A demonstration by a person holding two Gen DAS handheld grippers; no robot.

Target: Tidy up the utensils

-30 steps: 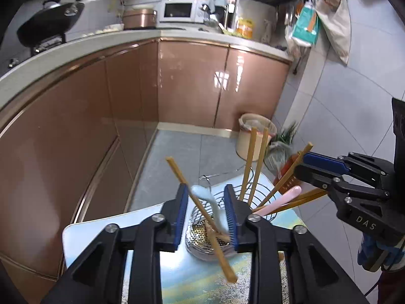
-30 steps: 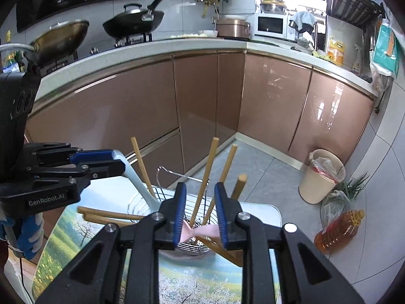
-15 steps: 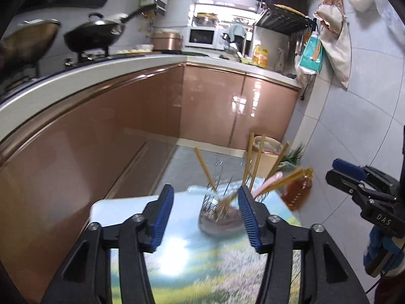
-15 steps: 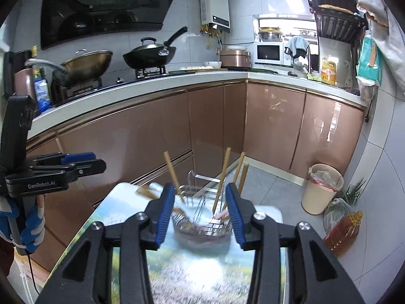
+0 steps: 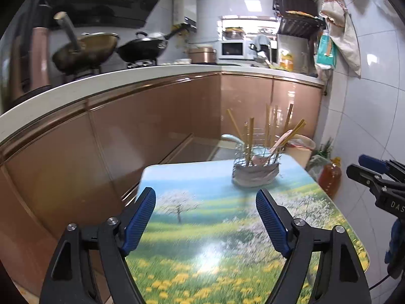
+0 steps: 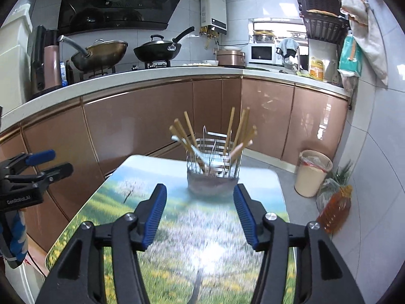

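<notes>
Both claws have backed away from the wire-mesh metal utensil basket (image 6: 212, 174), now well ahead of them on the meadow-print worktop (image 6: 177, 228). The left claw (image 5: 205, 217) and right claw (image 6: 200, 212) have just been opening, nothing between them; wooden chopsticks (image 6: 235, 129) and the pink spoon (image 5: 281, 141) stand inside, so organizing looks finished.

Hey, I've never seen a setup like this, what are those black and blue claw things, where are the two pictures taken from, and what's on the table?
Those claws are two handheld grippers; a person holds one in each hand, and each carries a wide-angle camera looking along its fingers. One picture comes from the left gripper, the other from the right gripper; each also glimpses the other at its edge. Both have just been opening and hold nothing. On the small table with a meadow print stands a wire utensil holder containing wooden chopsticks, a white spoon and a pink spoon. Behind is a kitchen counter with pans.
</notes>
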